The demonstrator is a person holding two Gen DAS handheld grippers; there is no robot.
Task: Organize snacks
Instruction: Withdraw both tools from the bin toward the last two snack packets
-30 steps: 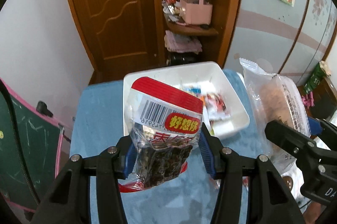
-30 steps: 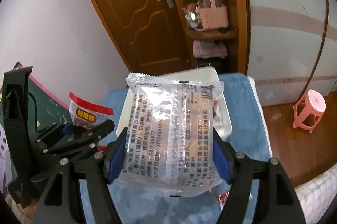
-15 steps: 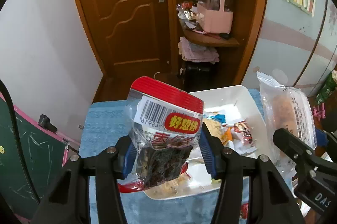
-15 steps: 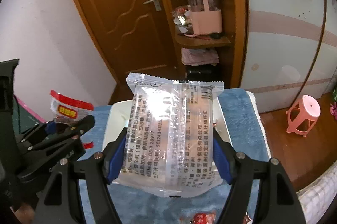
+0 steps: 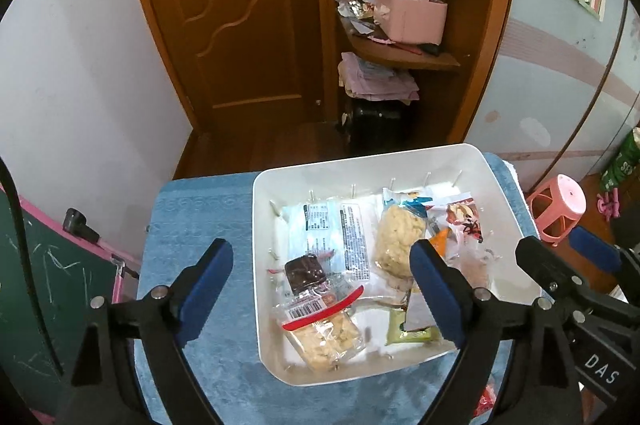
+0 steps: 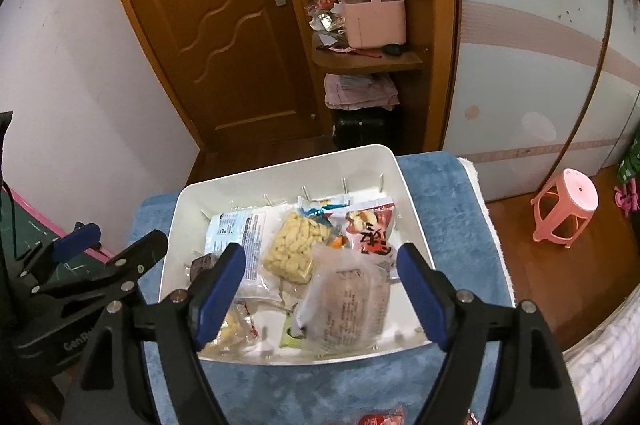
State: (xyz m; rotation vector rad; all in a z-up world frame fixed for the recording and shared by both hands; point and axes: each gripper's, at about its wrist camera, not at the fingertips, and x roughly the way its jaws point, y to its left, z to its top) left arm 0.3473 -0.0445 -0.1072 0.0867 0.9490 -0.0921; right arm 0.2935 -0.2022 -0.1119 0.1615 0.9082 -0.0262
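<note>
A white bin (image 5: 256, 265) (image 6: 173, 245) stands on a blue towel-covered table (image 5: 192, 225) and holds several snack packets. My left gripper (image 5: 320, 265) hovers over the bin's near left part, its jaws opening and nothing between them. The red-topped packet of dark snacks (image 5: 308, 277) lies in the bin below it. My right gripper (image 6: 320, 265) hangs over the bin's near right part with its jaws opening too. The clear packet with a round cake (image 6: 348, 305) rests in the bin under it, and the pads stand clear of the packet's sides.
In the bin also lie a yellow puffed-snack pack (image 6: 296, 249), a red-and-white packet (image 6: 370, 225) and a blue-white packet (image 5: 336, 229). A red wrapped snack (image 6: 376, 419) lies on the towel near me. A pink stool (image 6: 564, 209) stands on the floor at right, a chalkboard (image 5: 24, 285) at left.
Both grippers moved forward and down over the bin. The left let go of the red-topped packet and the right let go of the clear cake packet; both now lie in the bin.
</note>
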